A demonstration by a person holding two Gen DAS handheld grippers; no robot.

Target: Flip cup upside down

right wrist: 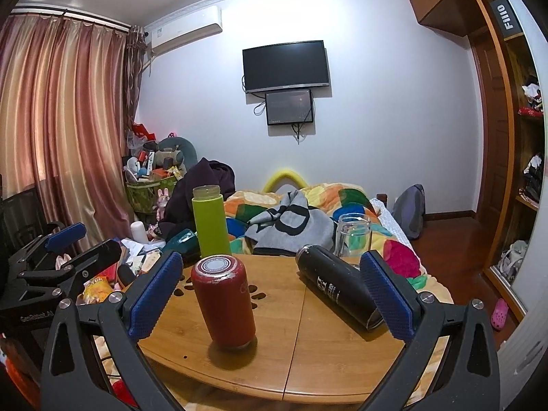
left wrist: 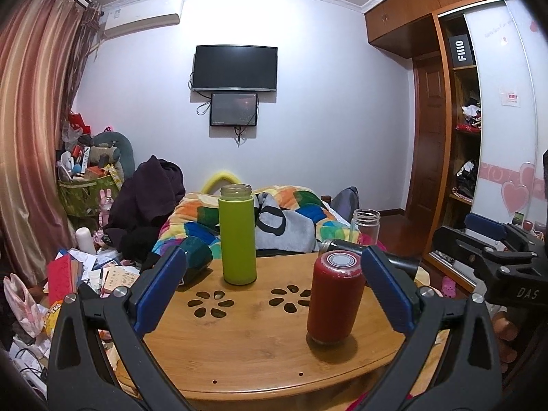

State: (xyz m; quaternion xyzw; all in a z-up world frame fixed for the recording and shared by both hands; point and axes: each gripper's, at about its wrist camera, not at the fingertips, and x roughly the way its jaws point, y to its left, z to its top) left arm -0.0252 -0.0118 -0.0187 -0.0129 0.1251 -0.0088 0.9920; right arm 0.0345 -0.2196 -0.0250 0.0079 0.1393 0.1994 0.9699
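Note:
A red cup [left wrist: 334,298] stands on the round wooden table [left wrist: 260,342] with its flat base up; it also shows in the right wrist view [right wrist: 224,303]. A green cup [left wrist: 238,234] stands upright, mouth up, at the table's far side [right wrist: 209,221]. A black cup [right wrist: 337,286] lies on its side. A clear glass jar [right wrist: 352,234] stands upright at the far right edge. My left gripper [left wrist: 274,289] is open and empty, the red cup just inside its right finger. My right gripper [right wrist: 274,294] is open and empty, the red cup by its left finger, the black cup by its right.
A dark teal object [left wrist: 193,257] lies at the table's far left edge. A bed with a colourful quilt [left wrist: 274,215] is behind the table. Clutter fills the floor at left [left wrist: 85,274]. A wardrobe [left wrist: 479,137] stands at right. The right gripper shows in the left view [left wrist: 496,257].

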